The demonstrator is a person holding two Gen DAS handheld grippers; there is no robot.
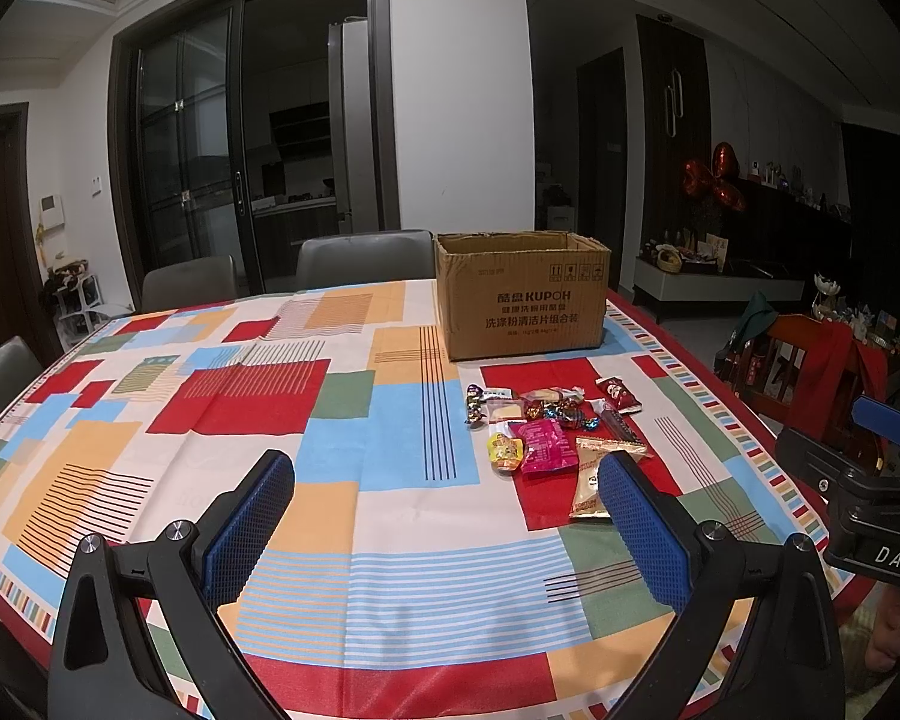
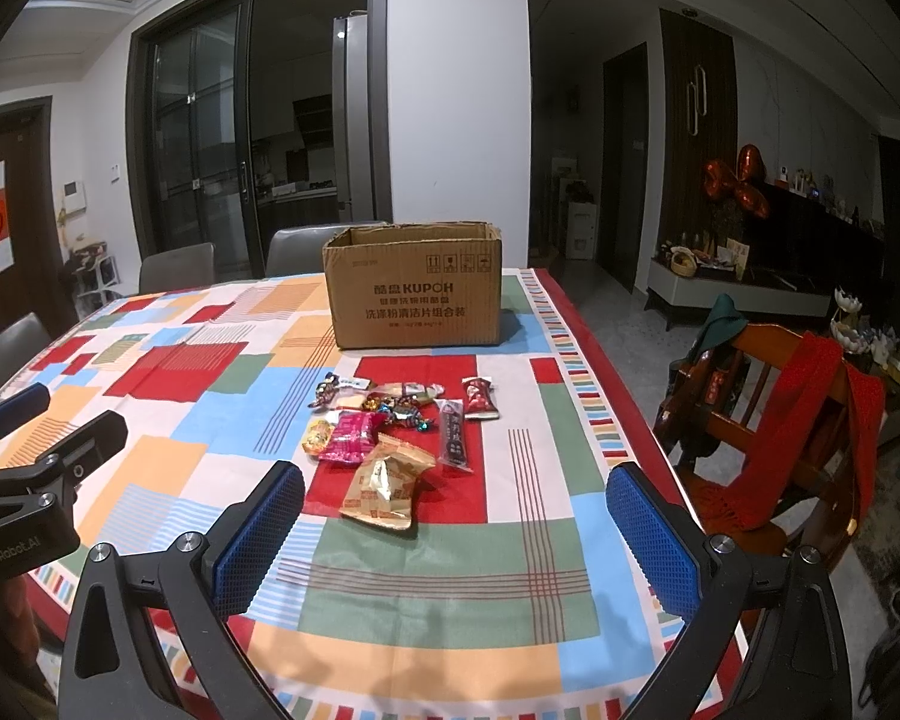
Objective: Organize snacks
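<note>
Both grippers, left gripper (image 1: 444, 516) and right gripper (image 2: 453, 525), are hovering spread wide and empty, and the crinkly snacks (image 2: 390, 426) (heaped touching one another) are risking a two-at-once grab short of the cardboard box (image 2: 414, 294).

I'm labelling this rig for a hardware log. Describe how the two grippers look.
Both match: the left gripper and right gripper have black angular arms with silver bolts, ending in fingers faced with blue cross-hatched pads. White lettering marks the black bodies: "DAS" on the right one, "GenRobot.AI" on the left. No cables or sleeves show.
</note>
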